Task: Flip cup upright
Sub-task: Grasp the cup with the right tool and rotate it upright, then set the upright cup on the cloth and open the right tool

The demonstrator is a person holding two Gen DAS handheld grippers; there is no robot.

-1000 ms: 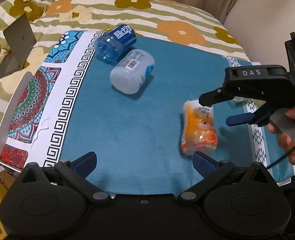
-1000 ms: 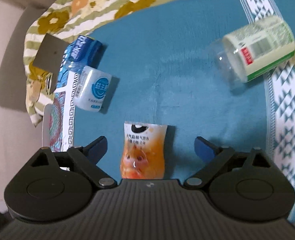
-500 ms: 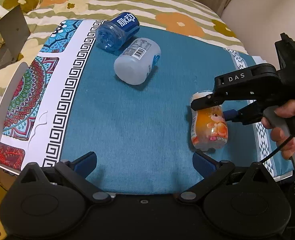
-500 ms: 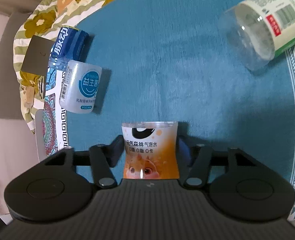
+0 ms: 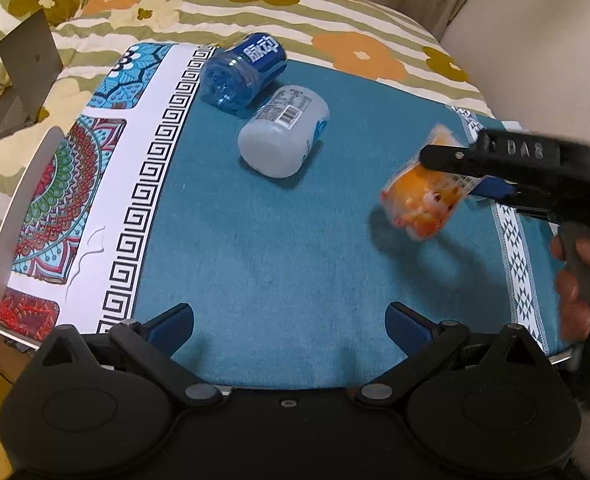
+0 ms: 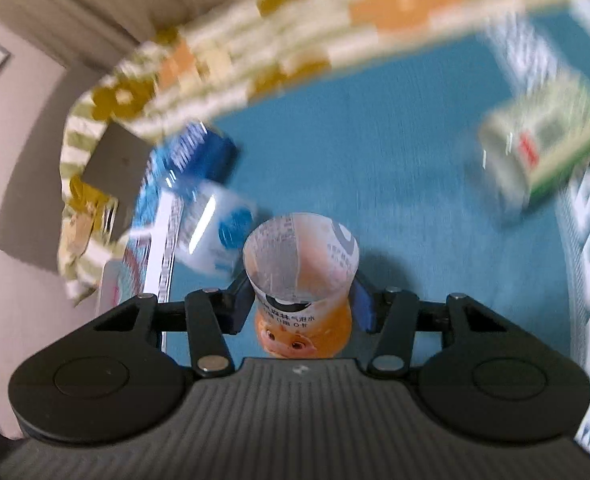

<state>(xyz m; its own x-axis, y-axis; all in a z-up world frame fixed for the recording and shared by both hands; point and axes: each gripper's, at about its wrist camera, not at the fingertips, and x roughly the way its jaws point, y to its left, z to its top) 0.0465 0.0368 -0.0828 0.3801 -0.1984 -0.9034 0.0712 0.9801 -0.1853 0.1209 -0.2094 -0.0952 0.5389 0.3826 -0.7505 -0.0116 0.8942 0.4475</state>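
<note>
The orange cup (image 6: 301, 280) with a cartoon face is clamped between my right gripper's (image 6: 301, 304) blue pads; its open mouth points away from the camera. In the left wrist view the same cup (image 5: 423, 200) hangs tilted above the teal cloth (image 5: 275, 260), held by the right gripper (image 5: 471, 176). My left gripper (image 5: 289, 324) is open and empty near the cloth's front edge.
A blue cup (image 5: 243, 72) and a white cup (image 5: 283, 136) lie on their sides at the back left. A green-labelled cup (image 6: 543, 140) lies on its side at the right. The patterned white border (image 5: 95, 200) runs along the left. A flowered blanket (image 5: 215, 4) lies behind.
My right gripper closed on the orange cup, lifted it off the cloth and is tilting it. The right wrist view is blurred by motion. The left gripper stayed open.
</note>
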